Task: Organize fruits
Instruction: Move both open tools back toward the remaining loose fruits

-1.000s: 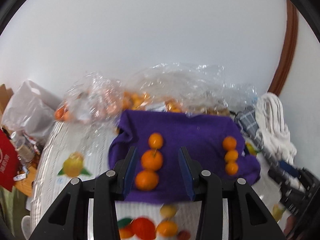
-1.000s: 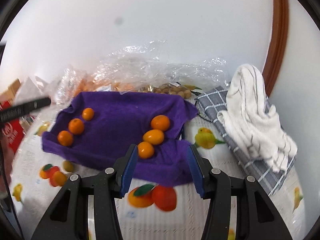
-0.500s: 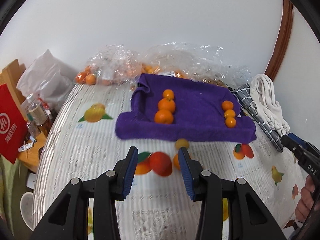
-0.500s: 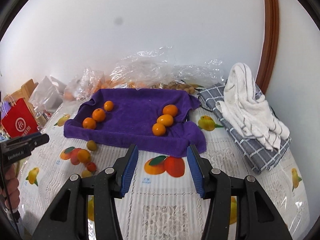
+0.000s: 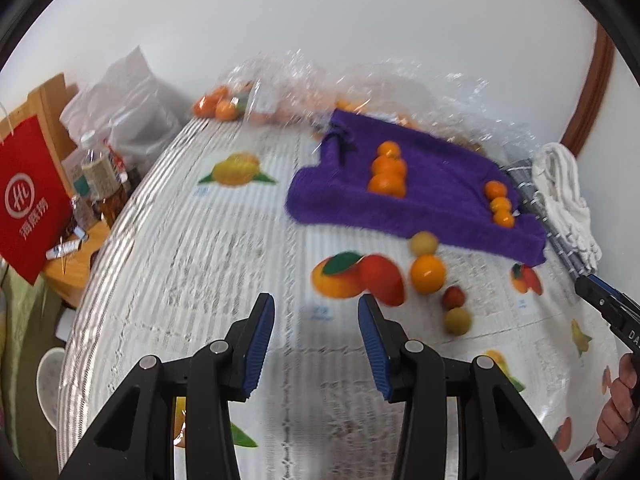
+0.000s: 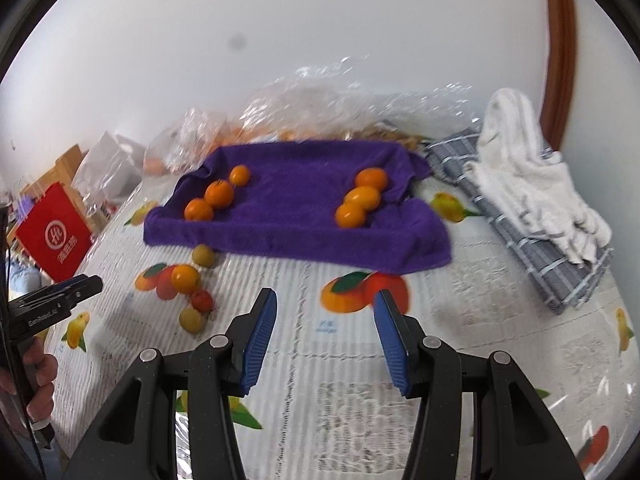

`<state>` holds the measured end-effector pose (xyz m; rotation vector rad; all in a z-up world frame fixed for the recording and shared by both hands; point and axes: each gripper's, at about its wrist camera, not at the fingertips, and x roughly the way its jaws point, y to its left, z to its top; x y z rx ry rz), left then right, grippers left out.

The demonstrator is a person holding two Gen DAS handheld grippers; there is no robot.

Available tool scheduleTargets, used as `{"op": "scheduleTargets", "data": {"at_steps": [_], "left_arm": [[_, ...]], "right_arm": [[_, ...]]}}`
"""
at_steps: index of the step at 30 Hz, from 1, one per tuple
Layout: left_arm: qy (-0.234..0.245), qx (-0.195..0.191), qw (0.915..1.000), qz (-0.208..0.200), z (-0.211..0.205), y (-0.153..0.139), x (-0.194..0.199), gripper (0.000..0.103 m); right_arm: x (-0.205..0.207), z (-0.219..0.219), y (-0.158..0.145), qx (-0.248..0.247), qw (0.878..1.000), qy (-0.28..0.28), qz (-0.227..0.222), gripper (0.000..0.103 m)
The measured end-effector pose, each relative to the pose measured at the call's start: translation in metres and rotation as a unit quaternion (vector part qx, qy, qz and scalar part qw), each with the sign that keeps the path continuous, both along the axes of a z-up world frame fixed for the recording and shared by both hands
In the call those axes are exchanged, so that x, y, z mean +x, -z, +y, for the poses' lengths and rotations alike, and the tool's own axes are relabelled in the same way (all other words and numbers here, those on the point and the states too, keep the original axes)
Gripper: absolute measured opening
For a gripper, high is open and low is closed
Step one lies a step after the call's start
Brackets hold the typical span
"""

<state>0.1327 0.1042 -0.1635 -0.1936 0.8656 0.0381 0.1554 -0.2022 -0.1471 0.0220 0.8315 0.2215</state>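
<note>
Both claws are held over the fruit-print tablecloth (image 6: 460,292) with nothing between the blue pads. The left gripper (image 5: 316,340) stands at a narrow gap, the right gripper (image 6: 324,338) a little wider — neither is closed on anything.

Ahead of both, a purple towel (image 6: 296,216) carries two short rows of three oranges each. Four loose fruits lie on the cloth short of the towel: an orange (image 5: 427,273), a small red fruit (image 5: 453,297) and two pale yellow-green ones (image 5: 457,321) — ahead and to the right of the left claw, ahead and to the left of the right.

These look light, round and smooth-skinned, so rolling or slipping is likely; the sound hold is judged to be across the widest middle, squeezed gently to spare the skin. A red bag (image 5: 28,208) is seen far left.
</note>
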Motion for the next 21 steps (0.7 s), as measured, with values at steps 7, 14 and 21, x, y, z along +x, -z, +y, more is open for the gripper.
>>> {"op": "scheduleTargets", "data": {"at_steps": [7, 14, 21], "left_arm": [[-0.008, -0.017, 0.9992, 0.034, 0.019, 0.028, 0.005, 0.041], [-0.019, -0.015, 0.9993, 0.028, 0.033, 0.035, 0.006, 0.041], [-0.01, -0.023, 0.9995, 0.019, 0.038, 0.038, 0.005, 0.041]], "right_arm": [[0.009, 0.045, 0.027, 0.007, 0.999, -0.045, 0.027, 0.047], [0.007, 0.101, 0.044, 0.003, 0.993, -0.114, 0.042, 0.044], [0.012, 0.127, 0.061, -0.008, 0.99, -0.124, 0.062, 0.035]]}}
